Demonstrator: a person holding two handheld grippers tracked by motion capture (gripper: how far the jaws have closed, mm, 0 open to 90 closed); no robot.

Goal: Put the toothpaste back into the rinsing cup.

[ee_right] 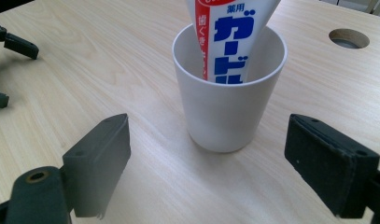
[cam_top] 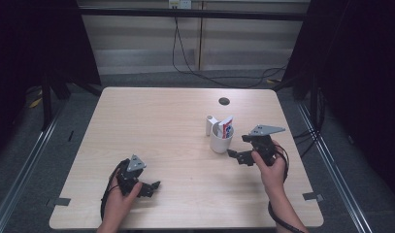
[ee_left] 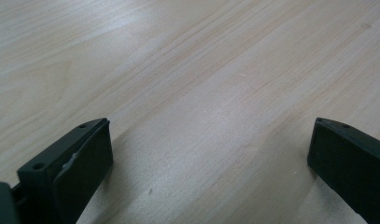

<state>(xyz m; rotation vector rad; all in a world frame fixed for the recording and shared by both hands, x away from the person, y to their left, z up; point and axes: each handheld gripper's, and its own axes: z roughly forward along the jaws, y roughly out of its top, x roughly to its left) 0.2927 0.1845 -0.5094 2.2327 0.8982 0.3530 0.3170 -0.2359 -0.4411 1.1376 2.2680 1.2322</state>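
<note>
right gripper [cam_top: 239, 154] sits just beside the white cup [cam_top: 221, 140] on the person's right side of the table [cam_top: 151, 121], jaws spread wide and nothing between them — released, not touching the cup. in the right gripper view the cup [ee_right: 228, 95] stands upright between and a little beyond the two jaws of the right gripper [ee_right: 208, 168], with a gap to each. toothpaste tube [ee_right: 230, 39] stands in the cup, leaning against the rim, white with red and blue print; its top runs out of that view. in the high view the tube [cam_top: 226, 127] pokes out of the cup top, and a second white item [cam_top: 210, 123] stands at the cup's far-left rim — too small to tell what it is. round cable hole [cam_top: 224, 101] in the tabletop lies beyond the cup, well apart. left gripper [cam_top: 150, 187] is near the front-left of the table, well apart from the cup, held low over the wood. left gripper view has its jaws wide apart around the left gripper [ee_left: 210, 154] midpoint, bare tabletop [ee_left: 187, 70] between them — also released, holding nothing.
</note>
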